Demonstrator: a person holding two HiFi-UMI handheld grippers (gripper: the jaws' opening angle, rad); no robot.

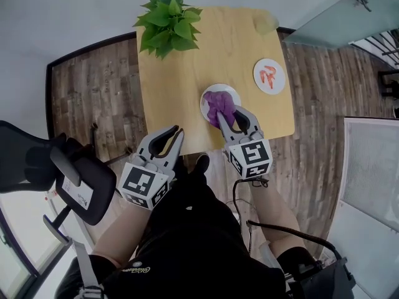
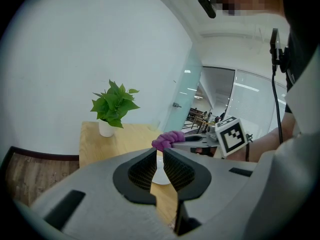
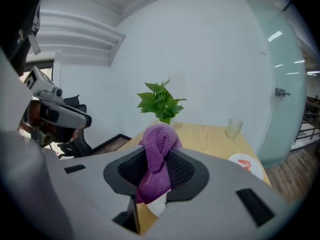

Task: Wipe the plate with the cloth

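A small white plate [image 1: 228, 91] lies near the front edge of the wooden table [image 1: 187, 80]. A bunched purple cloth [image 1: 219, 106] rests on the plate, and my right gripper [image 1: 232, 118] is shut on it from the near side. In the right gripper view the cloth [image 3: 158, 154] stands up between the pads, with a bit of the plate [image 3: 159, 207] below. My left gripper [image 1: 174, 132] hovers off the table's front edge, left of the plate, shut and holding nothing. The left gripper view shows the plate [image 2: 161, 176] through the slit between its jaws, with the cloth [image 2: 168, 139] beyond.
A potted green plant [image 1: 168, 18] stands at the table's far left. A second plate with an orange pattern [image 1: 269, 75] sits at the right, and a clear glass [image 1: 267, 22] at the far right corner. A black office chair [image 1: 62, 173] stands on the floor to my left.
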